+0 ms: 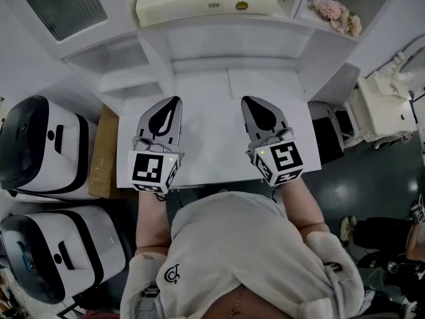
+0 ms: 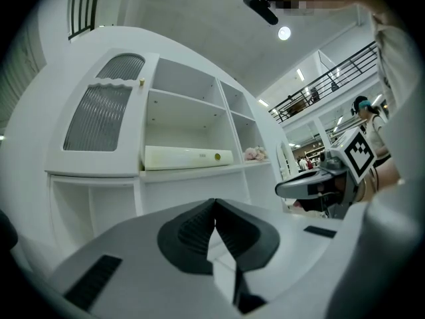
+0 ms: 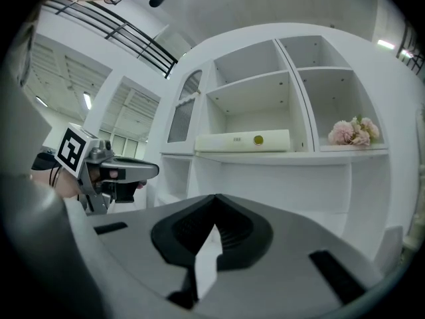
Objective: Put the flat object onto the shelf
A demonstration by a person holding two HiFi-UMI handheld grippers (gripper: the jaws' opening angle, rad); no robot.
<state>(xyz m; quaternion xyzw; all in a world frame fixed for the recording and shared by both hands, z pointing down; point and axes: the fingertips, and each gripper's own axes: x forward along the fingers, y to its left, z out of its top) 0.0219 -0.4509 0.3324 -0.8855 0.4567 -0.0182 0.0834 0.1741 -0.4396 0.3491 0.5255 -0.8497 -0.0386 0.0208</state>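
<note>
Both closed, empty, left hand-held gripper (image 1: 174, 102) and right hand-held gripper (image 1: 246, 102) face flat object (image 1: 206, 2).

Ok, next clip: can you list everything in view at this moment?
white shelf unit: one, white, behind the tabletop
cream flat oblong object: one, cream, lying on the middle shelf
pink flower bunch: one, pink, right-hand compartment
white tabletop: one, white, under both grippers
black-and-white rounded appliances: two, left of the table
brown flat board: one, brown, at the table's left edge
left gripper: one, grey with black pads, over the tabletop, jaws shut, empty
right gripper: one, same colours, beside it, jaws shut, empty
light sweatshirt: one, on the person, bottom centre
</note>
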